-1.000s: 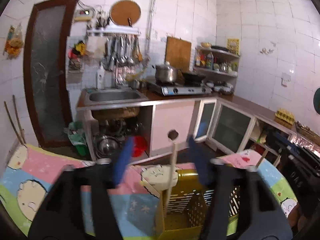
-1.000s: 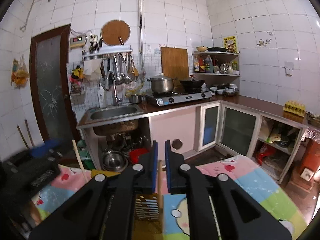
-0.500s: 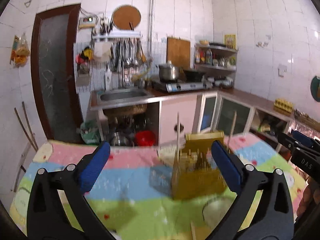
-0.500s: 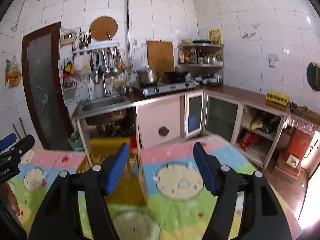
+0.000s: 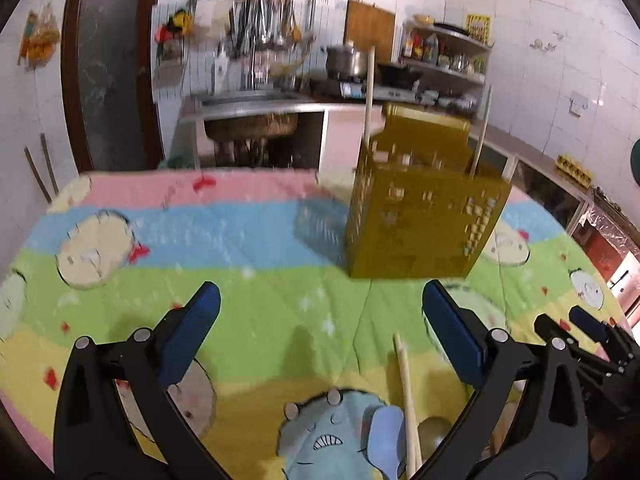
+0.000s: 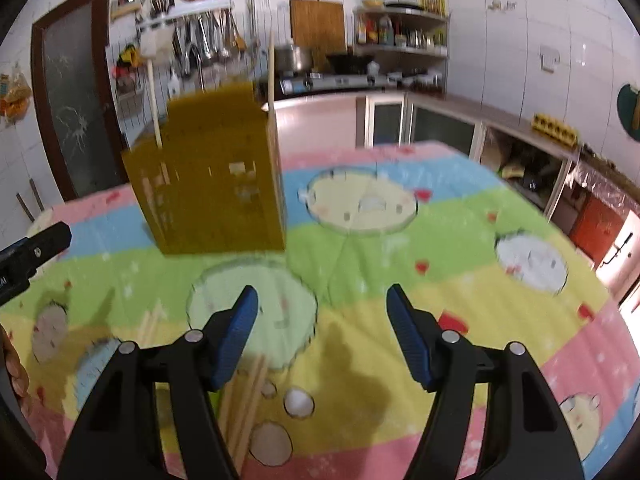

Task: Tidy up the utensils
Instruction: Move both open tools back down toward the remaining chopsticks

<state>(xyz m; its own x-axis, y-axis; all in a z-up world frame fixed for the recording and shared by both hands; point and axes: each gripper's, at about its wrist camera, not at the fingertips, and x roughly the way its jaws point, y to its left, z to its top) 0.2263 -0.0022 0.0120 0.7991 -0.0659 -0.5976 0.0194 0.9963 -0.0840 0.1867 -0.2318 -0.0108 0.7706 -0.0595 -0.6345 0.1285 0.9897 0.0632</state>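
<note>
While both the left gripper (image 5: 320, 320) and right gripper (image 6: 322, 320) hang empty — jaws apart — 2 sticks (image 5: 369, 92) stand in the yellow holder (image 5: 424, 216).

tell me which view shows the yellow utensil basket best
The left wrist view: the yellow utensil basket shows two perforated sides with sticks standing in it. The right wrist view shows the same basket more blurred, its holes hard to make out.
</note>
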